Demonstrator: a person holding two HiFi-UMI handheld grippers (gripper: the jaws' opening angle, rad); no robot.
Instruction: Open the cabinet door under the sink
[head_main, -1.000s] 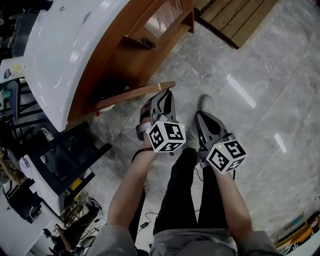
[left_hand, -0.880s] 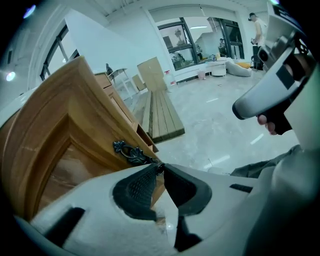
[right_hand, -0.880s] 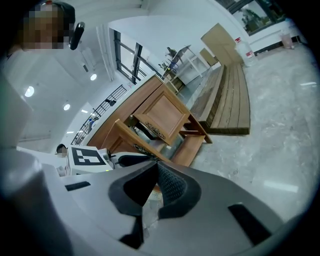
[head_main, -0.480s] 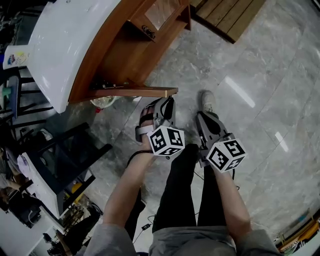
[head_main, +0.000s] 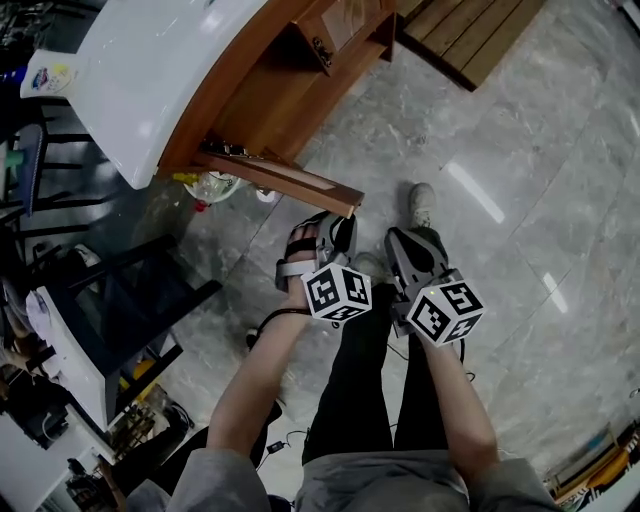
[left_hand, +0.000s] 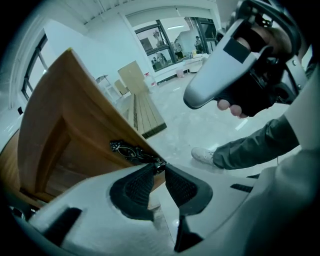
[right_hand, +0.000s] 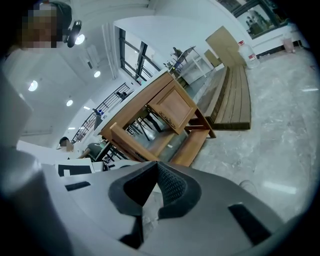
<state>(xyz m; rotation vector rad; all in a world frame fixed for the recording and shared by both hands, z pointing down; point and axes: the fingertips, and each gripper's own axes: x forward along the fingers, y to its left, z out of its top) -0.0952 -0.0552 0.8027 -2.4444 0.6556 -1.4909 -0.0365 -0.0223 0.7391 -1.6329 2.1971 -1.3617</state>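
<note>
A wooden cabinet (head_main: 290, 75) stands under the white sink top (head_main: 150, 70) at the upper left of the head view. Its door (head_main: 285, 178) is swung out from the cabinet front. My left gripper (head_main: 343, 222) is at the door's free end. In the left gripper view its jaws (left_hand: 159, 166) are shut on the tip of the black ornate door handle (left_hand: 131, 150), with the door panel (left_hand: 60, 130) to the left. My right gripper (head_main: 394, 240) hangs beside the left one over the floor, shut (right_hand: 156, 166) with nothing between its pads.
A pale container (head_main: 213, 186) shows inside the opened cabinet. A white shoe (head_main: 421, 204) stands just beyond the grippers. Wooden decking (head_main: 470, 40) lies at the top right. A black-framed stand (head_main: 130, 300) is on the left. A second door (right_hand: 172, 109) on the cabinet stays shut.
The cabinet door has swung further out from the cabinet, drawn by my left gripper on its handle. The right gripper has stayed beside it.
</note>
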